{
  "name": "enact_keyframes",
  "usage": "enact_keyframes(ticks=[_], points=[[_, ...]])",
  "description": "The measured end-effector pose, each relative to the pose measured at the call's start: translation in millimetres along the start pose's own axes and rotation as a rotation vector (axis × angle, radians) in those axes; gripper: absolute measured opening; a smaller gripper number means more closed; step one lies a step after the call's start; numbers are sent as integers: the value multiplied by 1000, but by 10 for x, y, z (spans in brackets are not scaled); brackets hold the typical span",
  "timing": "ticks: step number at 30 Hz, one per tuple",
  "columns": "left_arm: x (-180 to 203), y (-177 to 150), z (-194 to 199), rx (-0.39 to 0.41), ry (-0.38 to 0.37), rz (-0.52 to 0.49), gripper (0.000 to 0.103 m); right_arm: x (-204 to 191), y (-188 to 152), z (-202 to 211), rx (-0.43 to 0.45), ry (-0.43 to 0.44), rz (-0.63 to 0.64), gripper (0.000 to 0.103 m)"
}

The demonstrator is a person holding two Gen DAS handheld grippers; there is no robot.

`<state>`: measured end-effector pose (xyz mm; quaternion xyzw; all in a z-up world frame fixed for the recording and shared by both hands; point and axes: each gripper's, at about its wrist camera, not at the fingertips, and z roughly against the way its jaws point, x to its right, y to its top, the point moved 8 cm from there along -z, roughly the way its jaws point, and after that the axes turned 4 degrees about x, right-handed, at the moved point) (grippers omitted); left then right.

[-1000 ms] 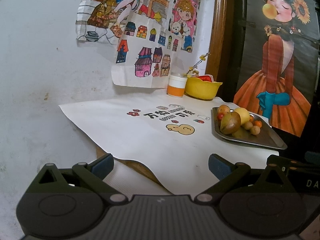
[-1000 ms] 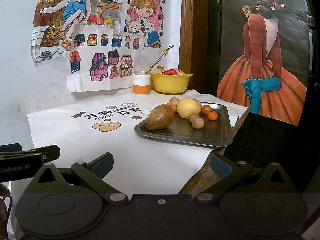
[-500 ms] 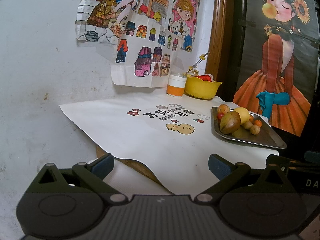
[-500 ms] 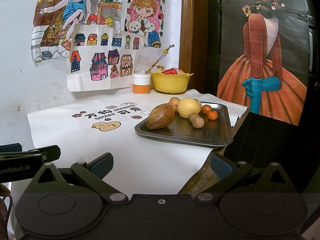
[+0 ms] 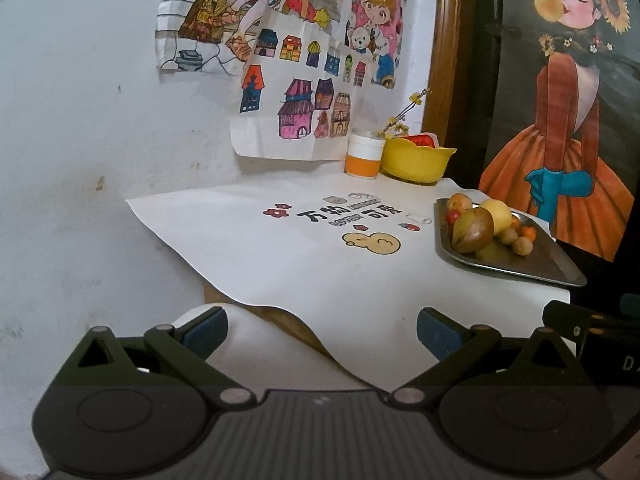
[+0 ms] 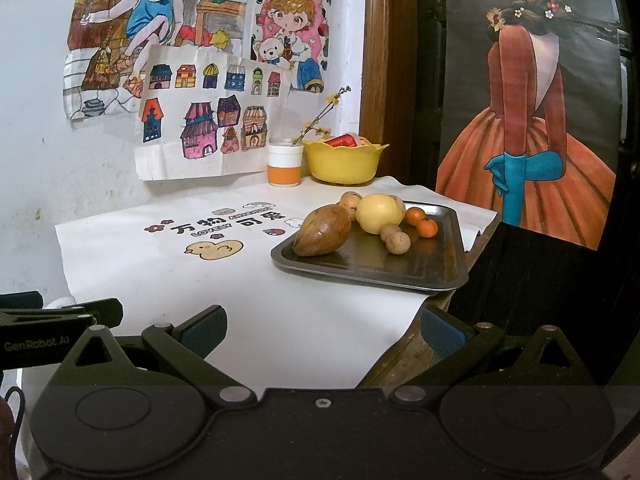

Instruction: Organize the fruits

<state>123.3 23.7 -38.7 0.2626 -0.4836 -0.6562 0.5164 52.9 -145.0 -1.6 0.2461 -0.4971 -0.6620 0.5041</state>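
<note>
Fruits [image 6: 362, 224] on tray [image 6: 448, 268], untouched.

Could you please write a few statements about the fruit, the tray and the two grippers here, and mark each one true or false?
1. The metal tray holds several fruits. True.
2. The yellow bowl stands on the tray. False: it stands behind the tray, beside the orange and white cup.
3. The right gripper holds the mango. False: its jaws are open and empty, and the mango lies on the tray.
4. The left gripper is open. True.
5. Two small oranges lie on the tray. True.
</note>
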Motion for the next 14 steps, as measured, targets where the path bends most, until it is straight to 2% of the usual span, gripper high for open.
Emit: enact_keyframes(ticks=[14], points=[[-15, 23, -2, 4, -6, -2, 103, -15, 2, -9, -2, -2, 0, 102]])
